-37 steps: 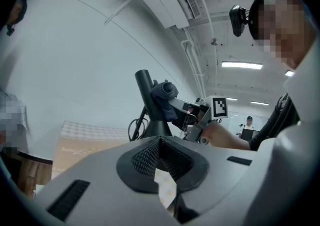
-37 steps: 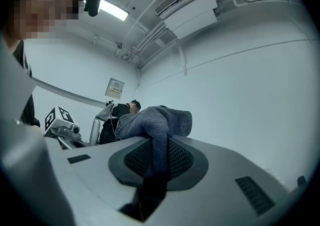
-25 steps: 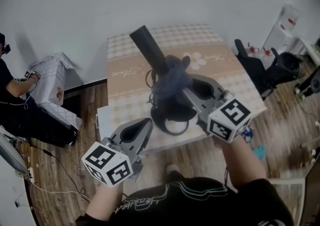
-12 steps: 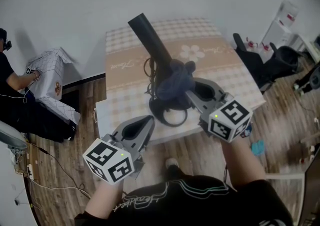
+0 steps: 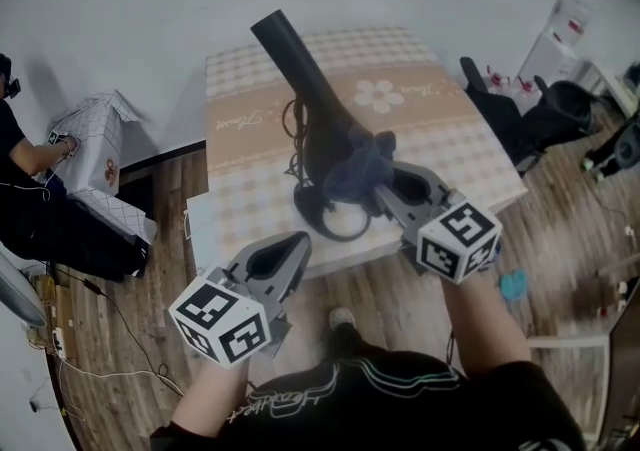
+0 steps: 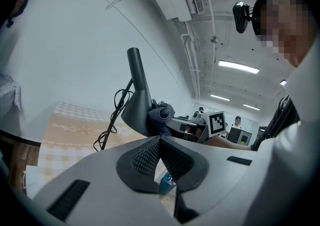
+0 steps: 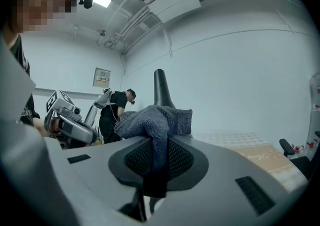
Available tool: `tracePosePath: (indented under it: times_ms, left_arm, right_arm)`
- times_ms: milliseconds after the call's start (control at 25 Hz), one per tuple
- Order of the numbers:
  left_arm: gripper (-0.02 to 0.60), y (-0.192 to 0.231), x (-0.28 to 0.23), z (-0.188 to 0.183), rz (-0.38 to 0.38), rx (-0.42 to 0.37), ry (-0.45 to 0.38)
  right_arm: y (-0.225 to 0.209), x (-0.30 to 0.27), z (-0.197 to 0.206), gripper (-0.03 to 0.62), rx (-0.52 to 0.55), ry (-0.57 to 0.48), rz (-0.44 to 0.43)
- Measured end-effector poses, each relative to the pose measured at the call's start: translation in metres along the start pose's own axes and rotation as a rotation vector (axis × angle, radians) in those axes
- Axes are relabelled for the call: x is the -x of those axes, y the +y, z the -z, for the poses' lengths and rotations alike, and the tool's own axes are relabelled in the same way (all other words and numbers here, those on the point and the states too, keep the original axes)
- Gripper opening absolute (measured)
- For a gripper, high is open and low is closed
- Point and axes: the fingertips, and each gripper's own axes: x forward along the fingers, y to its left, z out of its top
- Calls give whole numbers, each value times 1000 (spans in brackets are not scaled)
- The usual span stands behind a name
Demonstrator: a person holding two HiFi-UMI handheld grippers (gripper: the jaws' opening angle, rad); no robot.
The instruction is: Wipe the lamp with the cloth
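Wiping seemingly midway. Pinches cloth (image 5: 356,165) tight in right gripper (image 5: 388,191), pressed on lamp (image 5: 300,69) on table (image 5: 440,134). Holds left gripper (image 5: 292,251) apart, jaws pressed together, empty. Probably leaves stem and base to do.

cord (image 5: 291,125) loops left of lamp (image 5: 322,135)

Grey-shelled left gripper (image 5: 298,242), right gripper (image 5: 384,189); black mesh pads (image 6: 145,157); black-and-white marker cubes (image 5: 222,323). Black shirt (image 5: 400,404).

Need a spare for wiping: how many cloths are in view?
1: a dark grey-blue fabric cloth, clamped in the right gripper against the black desk lamp. Others may be hidden.
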Motion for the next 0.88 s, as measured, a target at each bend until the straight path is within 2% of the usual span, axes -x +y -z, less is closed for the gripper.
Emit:
tracePosePath:
  times_ms: [200,440,680,880]
  left_arm:
    - [0,-1,2,10,6,26,-10]
    - [0,-9,5,18,10,18,-20]
    - [0,-19,2,10,-23,5,-15]
    - [0,-20,-13,2,-73,11,-33]
  right_arm:
    - [0,6,11,57,-21,13,17]
    - [2,9,23,57,-18,35,19]
    - [3,19,29,57,17,69,-23]
    - [-3,33,22,57,12,37,-93]
